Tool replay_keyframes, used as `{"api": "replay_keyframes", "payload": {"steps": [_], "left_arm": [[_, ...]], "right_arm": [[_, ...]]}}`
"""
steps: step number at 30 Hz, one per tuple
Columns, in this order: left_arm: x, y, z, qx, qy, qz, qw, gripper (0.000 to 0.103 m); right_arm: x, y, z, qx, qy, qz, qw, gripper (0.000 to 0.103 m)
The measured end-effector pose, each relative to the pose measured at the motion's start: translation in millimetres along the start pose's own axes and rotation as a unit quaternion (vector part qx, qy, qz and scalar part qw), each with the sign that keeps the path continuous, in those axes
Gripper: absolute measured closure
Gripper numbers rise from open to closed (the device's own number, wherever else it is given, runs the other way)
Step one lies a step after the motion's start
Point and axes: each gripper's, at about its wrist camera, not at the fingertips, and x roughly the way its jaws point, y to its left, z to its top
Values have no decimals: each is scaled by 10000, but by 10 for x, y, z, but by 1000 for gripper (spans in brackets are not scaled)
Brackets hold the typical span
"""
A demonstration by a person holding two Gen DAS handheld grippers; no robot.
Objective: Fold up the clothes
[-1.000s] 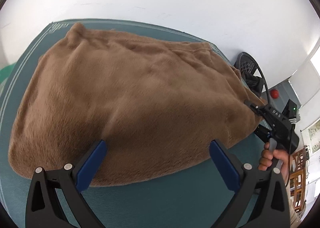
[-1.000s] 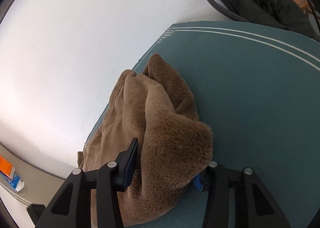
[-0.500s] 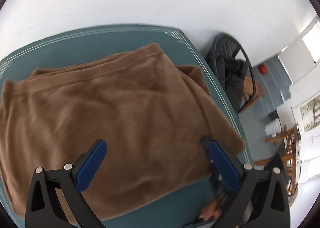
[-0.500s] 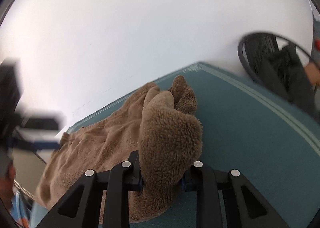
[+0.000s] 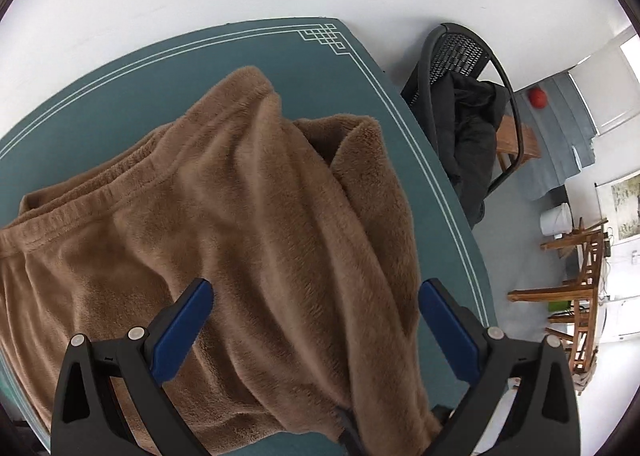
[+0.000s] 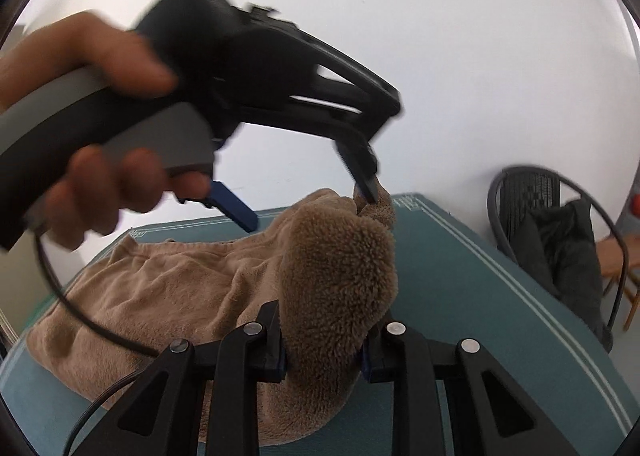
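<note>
A brown fleece garment (image 5: 224, 240) lies on the teal table (image 5: 132, 84), its right side lifted into a thick fold (image 5: 368, 184). My left gripper (image 5: 316, 288) hovers open over it, blue pads (image 5: 180, 328) wide apart and nothing between them. My right gripper (image 6: 324, 336) is shut on a bunched fold of the fleece garment (image 6: 336, 276) held above the table (image 6: 460, 296). In the right wrist view a hand (image 6: 80, 68) holds the left gripper (image 6: 366, 184), whose fingertip touches the garment's far edge.
A black mesh chair (image 5: 464, 104) with dark clothing on it stands past the table's right edge, also seen as the chair (image 6: 560, 240). Wooden furniture (image 5: 580, 296) and a white bucket (image 5: 556, 218) stand on the floor further right. A white wall runs behind the table.
The right gripper has lifted its fleece fold and carried it up over the garment. The left gripper has swung right across the garment, coming close in front of the right one.
</note>
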Motion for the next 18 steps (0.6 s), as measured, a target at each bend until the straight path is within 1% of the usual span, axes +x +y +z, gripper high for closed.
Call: {"api": "replay_keyframes", "payload": {"steps": [4,5,6,9,11,14,15,17,18], "left_arm": [[-59,-31,-17,103,87,-299,9995,0],[-83,-43,-10,157,79,-299,9994,0],[-99,-76,-12,227,64,-219,9995,0],[-98,-128,2,310,61,249,9992,0],[-59,-164,56,307,71,457,9985,0],[-24,-111,69,257,65,769,9967,0],[-16,-83,67,250,62,838,9962,0],[-16,-17,61,245,22,861,9960,1],[-36,22,49,237,-16,805,9965,8]], "right_arm": [[-68,146,8,-354,-201,-25,9992,77],[-91,188,8,-449,-253,-17,9987,77],[-103,214,6,-506,-284,-11,9983,77],[-115,252,-4,-593,-331,2,9977,77],[-122,271,-11,-631,-361,15,9974,77],[-136,297,-20,-674,-398,40,9969,77],[-146,307,-20,-677,-398,54,9969,77],[-166,327,-20,-683,-399,81,9968,77],[-177,337,-20,-686,-400,95,9968,77]]}}
